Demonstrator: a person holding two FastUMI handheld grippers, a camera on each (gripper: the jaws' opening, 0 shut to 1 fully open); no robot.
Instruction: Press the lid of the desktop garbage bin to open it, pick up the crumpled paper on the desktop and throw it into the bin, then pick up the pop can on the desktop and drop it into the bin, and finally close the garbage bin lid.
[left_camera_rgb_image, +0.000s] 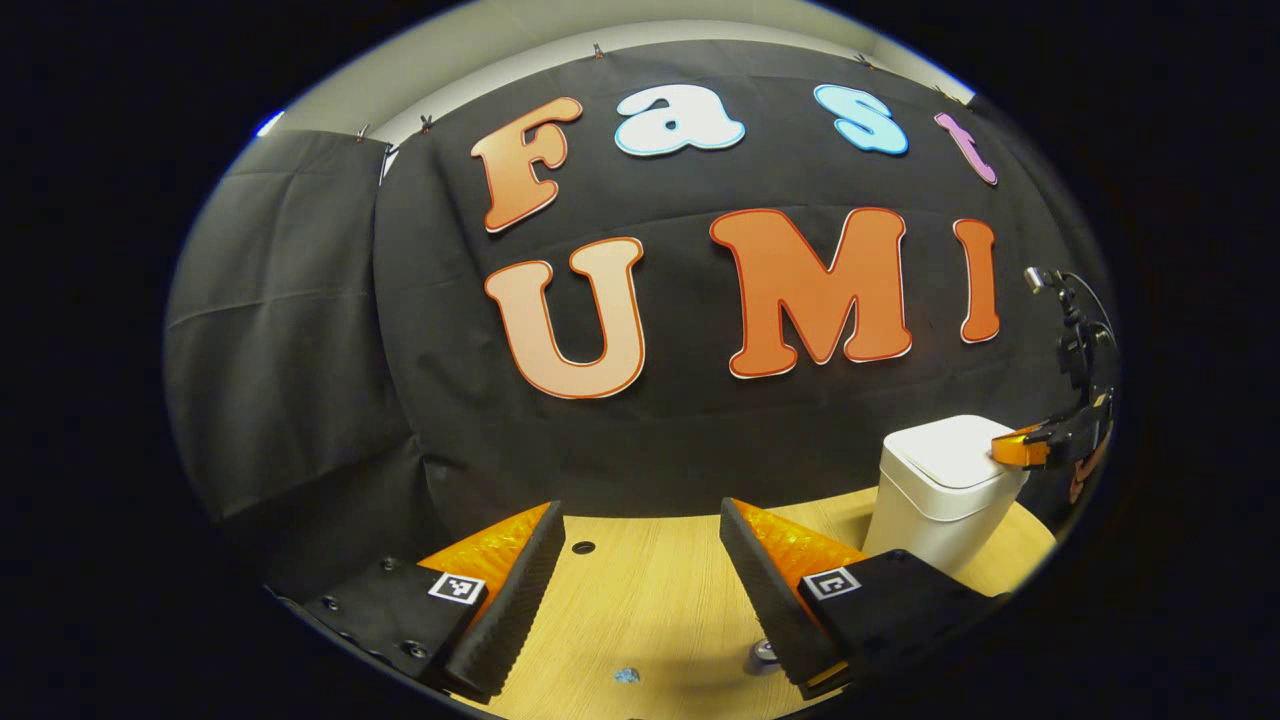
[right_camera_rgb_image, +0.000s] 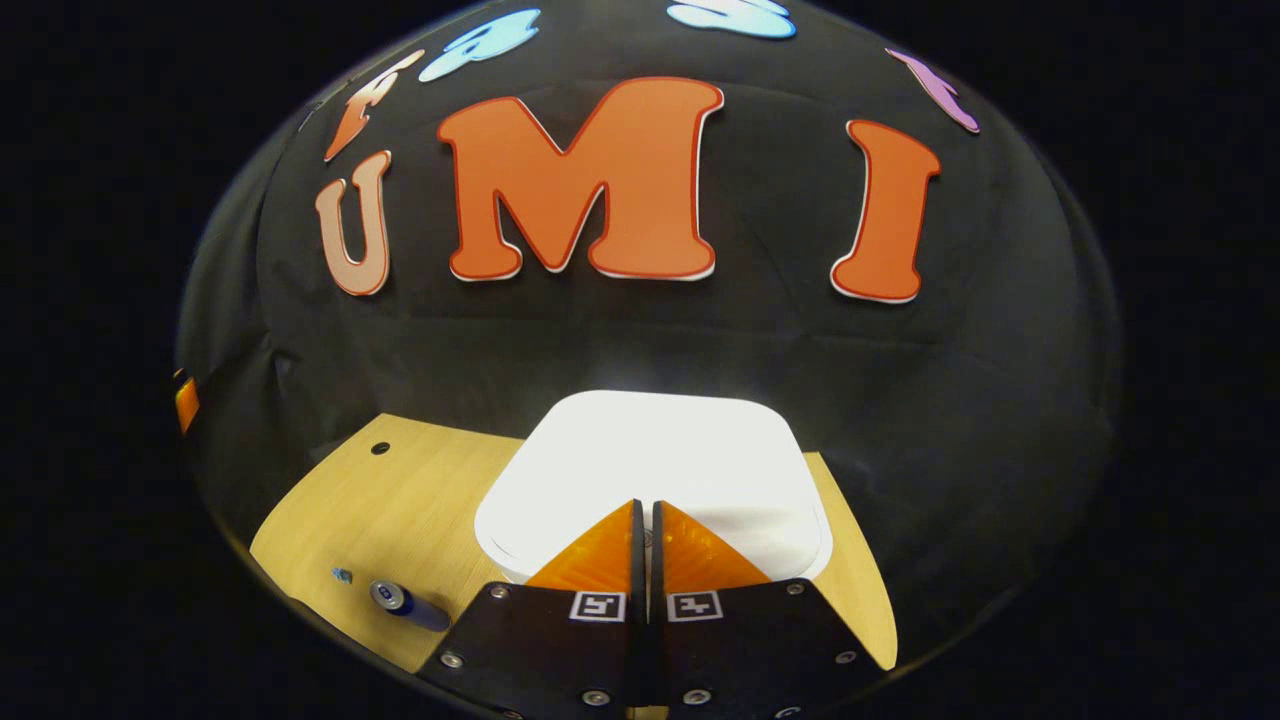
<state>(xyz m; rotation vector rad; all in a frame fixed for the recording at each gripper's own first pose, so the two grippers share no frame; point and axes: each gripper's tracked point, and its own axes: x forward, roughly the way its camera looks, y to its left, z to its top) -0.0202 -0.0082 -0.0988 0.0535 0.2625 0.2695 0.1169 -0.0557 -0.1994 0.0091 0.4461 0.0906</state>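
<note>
The white garbage bin (left_camera_rgb_image: 940, 495) stands at the right of the wooden desktop, its lid (right_camera_rgb_image: 650, 455) down. My right gripper (right_camera_rgb_image: 645, 505) is shut, its tips together over the lid's near part; whether they touch it I cannot tell. The left gripper view has that gripper (left_camera_rgb_image: 1030, 447) at the bin's right edge. My left gripper (left_camera_rgb_image: 642, 510) hangs open over the desk with nothing between its fingers. A small blue crumpled paper (left_camera_rgb_image: 626, 675) (right_camera_rgb_image: 342, 575) lies on the desk. The pop can (right_camera_rgb_image: 405, 602) lies on its side beside it, partly hidden behind a finger (left_camera_rgb_image: 765, 655).
The wooden desktop (left_camera_rgb_image: 650, 590) has a small dark hole (left_camera_rgb_image: 583, 547) near its back. Black cloth closes the back and left of the booth. A cabled device on a stand (left_camera_rgb_image: 1075, 340) rises at the far right behind the bin.
</note>
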